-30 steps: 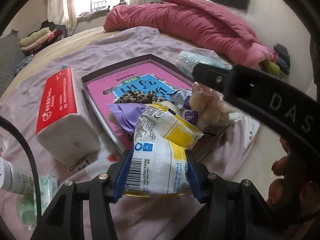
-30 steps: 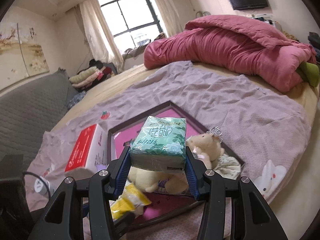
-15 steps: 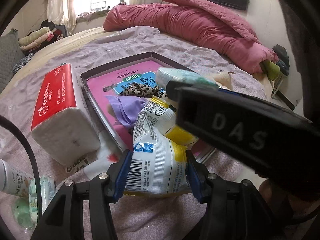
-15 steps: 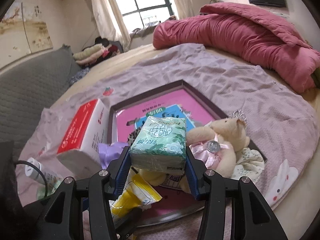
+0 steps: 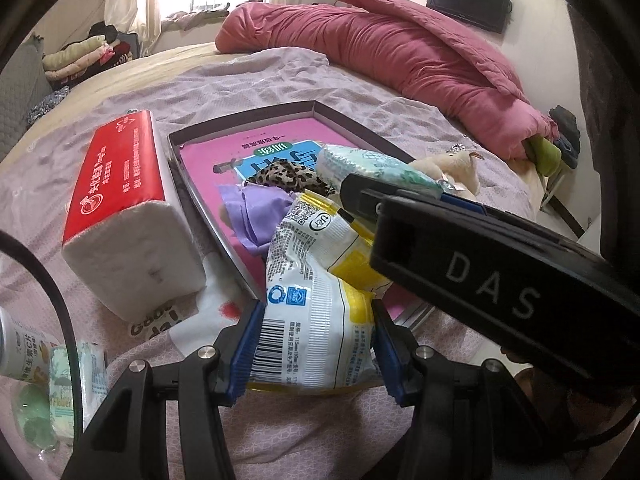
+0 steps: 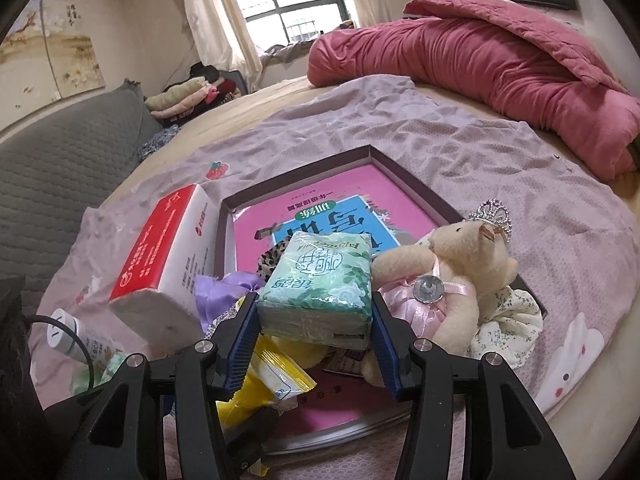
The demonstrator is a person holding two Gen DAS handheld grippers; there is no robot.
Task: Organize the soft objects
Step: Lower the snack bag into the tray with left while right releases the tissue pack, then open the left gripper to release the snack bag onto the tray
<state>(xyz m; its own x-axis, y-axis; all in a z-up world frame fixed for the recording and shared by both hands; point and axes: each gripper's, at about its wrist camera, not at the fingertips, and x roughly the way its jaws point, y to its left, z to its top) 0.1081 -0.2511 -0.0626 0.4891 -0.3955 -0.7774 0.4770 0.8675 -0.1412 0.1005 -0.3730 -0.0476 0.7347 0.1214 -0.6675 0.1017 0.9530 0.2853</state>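
Left wrist view: the left tongs (image 5: 316, 350) sit at 6 o'clock, their blue pads pressed on either side of a white and yellow snack bag (image 5: 320, 304), gripping it. The bag leans up and away from the tongs, its top reaching over the near edge of a shallow tray (image 5: 362, 130) with a pink book cover inside. In the tray lie a leopard-print cloth (image 5: 282, 174) and a purple cloth (image 5: 260, 210), just beyond the bag at 12 o'clock. A red tissue pack (image 5: 124, 208) lies on the bed sheet (image 5: 240, 80) at 10 o'clock, beside the tray. The right tongs' black body crosses from 3 o'clock, carrying a green tissue packet (image 5: 372, 166) over the tray. A plush bear (image 5: 450, 168) shows just behind it. A bottle (image 5: 20, 346) and a small wipes packet (image 5: 68, 396) lie at 8 o'clock. A pink quilt (image 5: 400, 48) lies at the far side of the bed.

Right wrist view: the right tongs (image 6: 314, 340) hold the green tissue packet (image 6: 320, 288) between the blue pads; the jaws have just been opening a little, yet both pads touch the packet. The packet hangs above the tray (image 6: 416, 184), with the bear (image 6: 452, 284) touching it at 3 o'clock. The snack bag's yellow end (image 6: 268, 380) lies below the packet at 7 o'clock. The red pack (image 6: 164, 264) is at 9 o'clock.
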